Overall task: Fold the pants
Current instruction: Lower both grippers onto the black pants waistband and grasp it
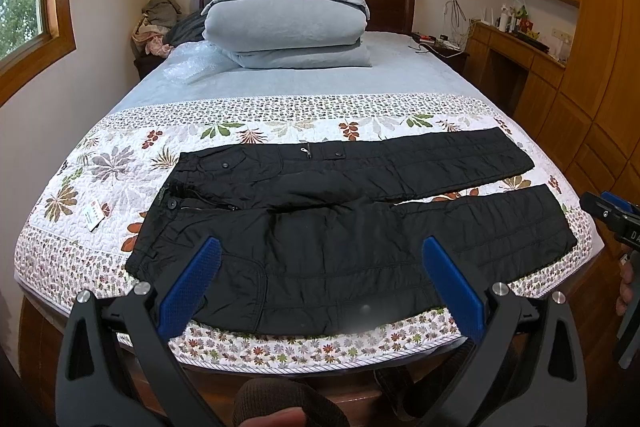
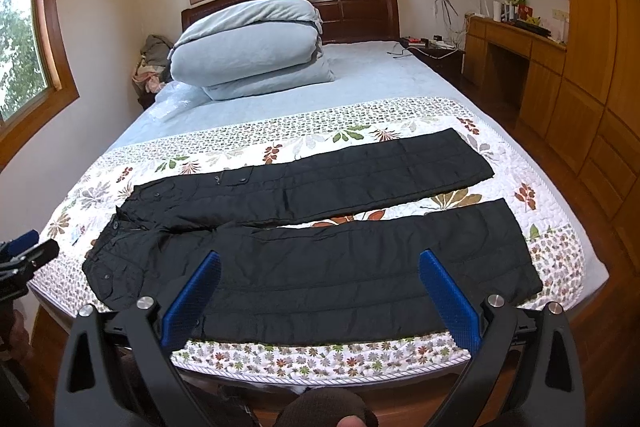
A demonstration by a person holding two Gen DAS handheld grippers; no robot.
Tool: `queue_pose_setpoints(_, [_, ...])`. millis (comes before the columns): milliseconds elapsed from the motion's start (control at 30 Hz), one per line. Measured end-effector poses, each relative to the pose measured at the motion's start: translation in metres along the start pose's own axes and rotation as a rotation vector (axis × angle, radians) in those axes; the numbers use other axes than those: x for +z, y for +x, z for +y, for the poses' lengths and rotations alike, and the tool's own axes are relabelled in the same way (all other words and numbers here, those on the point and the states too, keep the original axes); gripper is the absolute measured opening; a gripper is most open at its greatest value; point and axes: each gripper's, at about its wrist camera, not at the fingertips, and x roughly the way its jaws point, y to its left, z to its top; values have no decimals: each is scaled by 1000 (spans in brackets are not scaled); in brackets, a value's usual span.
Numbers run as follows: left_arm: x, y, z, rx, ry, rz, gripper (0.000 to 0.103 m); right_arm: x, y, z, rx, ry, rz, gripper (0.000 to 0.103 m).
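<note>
Left wrist view: black pants are seen spread flat across the floral quilt at the foot of the bed, waist to the left and legs parted toward the right, a layout judged to suit a first lengthwise fold. The left gripper is held released and empty above the near hip; the right gripper is likewise spread wide and empty over the near leg. No fold has been started.

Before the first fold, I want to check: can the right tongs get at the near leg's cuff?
Probably yes. The right tongs are open and hold nothing, and the near leg's cuff lies flat on the quilt with nothing on it.
</note>
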Motion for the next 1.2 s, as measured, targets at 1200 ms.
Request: queue_pose_setpoints(1200, [82, 353, 210, -161, -425, 797, 101, 199, 385, -282, -80, 170, 663, 100])
